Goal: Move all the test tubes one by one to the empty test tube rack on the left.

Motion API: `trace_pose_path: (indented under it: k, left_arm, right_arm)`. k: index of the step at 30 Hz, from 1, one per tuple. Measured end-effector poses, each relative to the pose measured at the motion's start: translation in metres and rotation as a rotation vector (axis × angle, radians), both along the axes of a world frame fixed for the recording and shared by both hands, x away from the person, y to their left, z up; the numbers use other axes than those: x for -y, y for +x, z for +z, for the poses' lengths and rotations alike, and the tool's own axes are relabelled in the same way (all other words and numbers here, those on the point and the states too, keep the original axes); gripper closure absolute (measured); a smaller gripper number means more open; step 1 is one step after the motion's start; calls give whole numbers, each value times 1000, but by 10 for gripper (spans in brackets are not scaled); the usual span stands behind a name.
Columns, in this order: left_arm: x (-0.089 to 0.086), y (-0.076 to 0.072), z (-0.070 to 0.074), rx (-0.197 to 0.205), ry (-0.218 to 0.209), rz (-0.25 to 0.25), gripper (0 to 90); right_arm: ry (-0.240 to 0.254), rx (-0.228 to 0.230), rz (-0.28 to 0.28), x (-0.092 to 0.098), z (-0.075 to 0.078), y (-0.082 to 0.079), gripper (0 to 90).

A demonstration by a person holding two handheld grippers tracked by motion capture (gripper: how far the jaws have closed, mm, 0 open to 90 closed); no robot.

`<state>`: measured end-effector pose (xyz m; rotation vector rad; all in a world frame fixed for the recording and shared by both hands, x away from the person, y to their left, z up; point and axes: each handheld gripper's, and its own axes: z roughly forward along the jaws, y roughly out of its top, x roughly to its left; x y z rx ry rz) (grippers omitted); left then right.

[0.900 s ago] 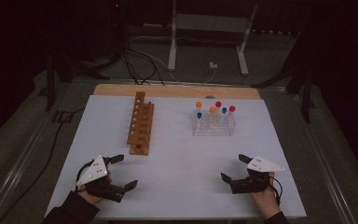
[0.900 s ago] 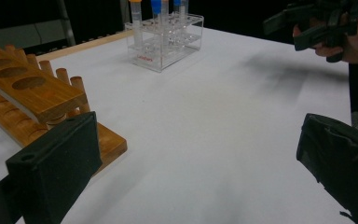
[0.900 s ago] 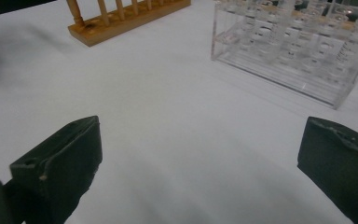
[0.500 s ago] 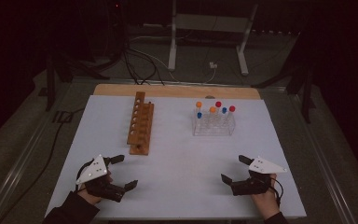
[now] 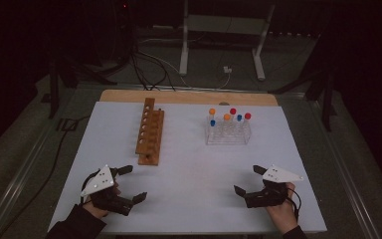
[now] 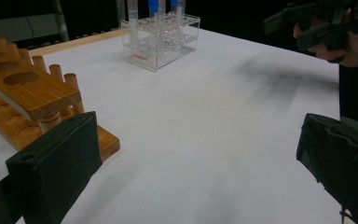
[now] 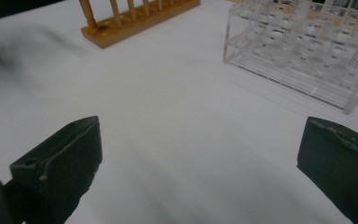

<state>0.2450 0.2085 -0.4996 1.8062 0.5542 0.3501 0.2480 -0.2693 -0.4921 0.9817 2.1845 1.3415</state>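
- A white sheet-covered table (image 5: 189, 199) is seen from the high view, with a strip of bare light wood (image 5: 189, 96) exposed along its far edge.
- The room around it is dim; a grey floor, black cables (image 5: 144, 69) and a white metal stand (image 5: 219, 40) are seen beyond the table.
- One brown wooden tube rack (image 5: 149, 133) is counted, left of centre, its long side running away from the person; a row of round holes is seen in its top board, all empty as far as can be told.
- One clear plastic tube rack (image 5: 228, 132) is counted, right of centre, well apart from the wooden one.
- Six capped tubes are counted in the clear rack from the high view: two orange, two red, two blue; the dim light leaves the count uncertain.
- Two grippers are counted, both near the table's front edge and well apart from the racks.
- The left gripper (image 5: 130, 183) is held released, its black jaws spread wide with nothing between them.
- The right gripper (image 5: 248, 180) is likewise held released, jaws wide apart and nothing grasped.
- In the left gripper view the right gripper (image 6: 317, 21) is seen above the table.
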Motion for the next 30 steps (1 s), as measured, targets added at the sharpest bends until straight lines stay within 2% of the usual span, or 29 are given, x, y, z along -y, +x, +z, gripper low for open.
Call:
trace_pose_path:
  k: [8,9,18,24,30]
  left_arm:
    - [1,0,0,-2,-3,-7,5]
    - [0,0,0,-2,-3,-6,5]
    - [1,0,0,-2,1,-16,5]
    - [1,-1,0,-2,-1,-14,5]
    - [1,-1,0,-3,-3,-17,5]
  right_arm:
    - [-6,33,-9,-6,28,4,0]
    - [-6,33,-9,-6,28,4,0]
    - [12,113,-33,-11,68,19,0]
    - [24,145,-21,-22,82,31,0]
    - [19,151,-13,-34,91,46,5]
